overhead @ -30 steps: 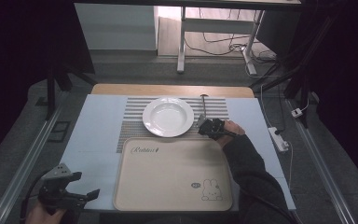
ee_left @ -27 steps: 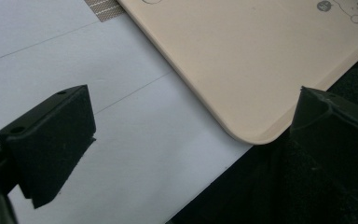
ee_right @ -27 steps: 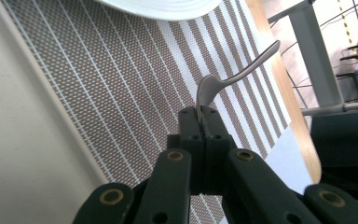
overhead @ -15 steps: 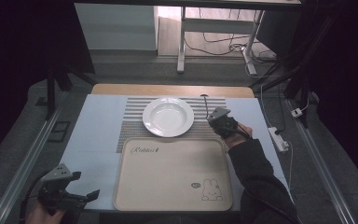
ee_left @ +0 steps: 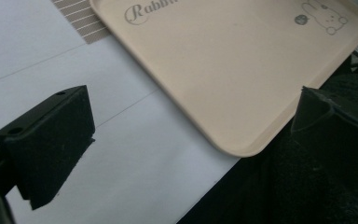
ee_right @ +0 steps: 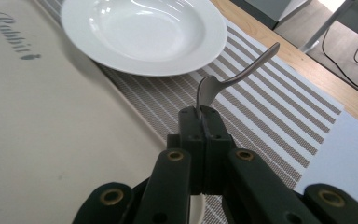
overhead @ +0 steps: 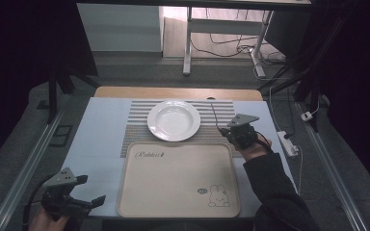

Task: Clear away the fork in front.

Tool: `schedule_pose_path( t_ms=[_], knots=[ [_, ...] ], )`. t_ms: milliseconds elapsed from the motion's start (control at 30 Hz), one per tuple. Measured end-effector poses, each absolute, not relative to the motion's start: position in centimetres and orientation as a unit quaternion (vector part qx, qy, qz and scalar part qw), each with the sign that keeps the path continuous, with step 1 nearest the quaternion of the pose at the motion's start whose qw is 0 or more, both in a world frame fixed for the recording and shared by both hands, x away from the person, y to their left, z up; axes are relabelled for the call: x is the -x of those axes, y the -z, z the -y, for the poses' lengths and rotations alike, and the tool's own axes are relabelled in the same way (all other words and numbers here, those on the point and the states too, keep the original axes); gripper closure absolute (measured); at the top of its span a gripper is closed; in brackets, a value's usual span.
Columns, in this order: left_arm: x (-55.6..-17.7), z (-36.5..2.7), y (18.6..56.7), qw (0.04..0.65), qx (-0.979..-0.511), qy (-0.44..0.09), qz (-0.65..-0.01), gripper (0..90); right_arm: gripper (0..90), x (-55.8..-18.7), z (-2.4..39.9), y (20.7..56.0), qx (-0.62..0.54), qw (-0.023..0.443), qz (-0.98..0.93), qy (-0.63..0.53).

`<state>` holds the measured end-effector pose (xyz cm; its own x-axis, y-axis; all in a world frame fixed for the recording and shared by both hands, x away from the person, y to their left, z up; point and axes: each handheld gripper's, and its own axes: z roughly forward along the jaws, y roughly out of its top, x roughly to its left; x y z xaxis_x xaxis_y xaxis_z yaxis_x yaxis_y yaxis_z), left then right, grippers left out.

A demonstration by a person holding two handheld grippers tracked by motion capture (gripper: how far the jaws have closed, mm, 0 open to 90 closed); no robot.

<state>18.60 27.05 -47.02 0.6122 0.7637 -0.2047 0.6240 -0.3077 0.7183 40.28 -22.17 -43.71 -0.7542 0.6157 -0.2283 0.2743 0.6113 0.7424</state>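
Steel spoon [ee_right: 233, 77] sits clamped by its bowl end in the right gripper [ee_right: 204, 116], handle clear of the striped mat [ee_right: 270, 116], ready to carry; the left gripper [ee_left: 186, 126] waits wide open and empty beside the tray [ee_left: 233, 65].

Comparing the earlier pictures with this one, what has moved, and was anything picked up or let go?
The right gripper, jaws shut on a metal spoon, has lifted it off the striped placemat and shifted slightly toward the table's right edge. The spoon's handle now points up and away, clear of the mat. Nothing was released. The left gripper, white plate and beige rabbit tray stayed put.
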Motion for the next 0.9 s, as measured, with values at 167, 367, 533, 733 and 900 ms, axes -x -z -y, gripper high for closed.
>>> schedule_pose_path(
  t_ms=[167, 367, 533, 733, 900],
  knots=[
    [-19.4, -26.3, 46.7, 0.408, -0.816, -0.082, -0.400, 0.0, 89.9, -38.6, 22.5, 43.2, -0.253, 0.220, -0.862, -0.380],
    [-20.7, -24.7, 46.5, 0.422, -0.831, -0.083, -0.353, 0.0, 89.8, -36.2, 22.6, 42.8, -0.239, 0.193, -0.862, -0.403],
    [-21.8, -23.6, 46.4, 0.435, -0.836, -0.071, -0.327, 0.0, 89.8, -34.6, 22.6, 42.7, -0.228, 0.174, -0.862, -0.418],
    [-23.6, -22.3, 46.2, 0.436, -0.846, -0.061, -0.301, 0.0, 89.8, -32.2, 22.3, 42.9, -0.207, 0.135, -0.863, -0.441],
    [-25.2, -21.0, 45.8, 0.436, -0.857, -0.051, -0.271, 0.0, 89.8, -30.5, 21.8, 43.1, -0.189, 0.113, -0.866, -0.449]
  ],
)
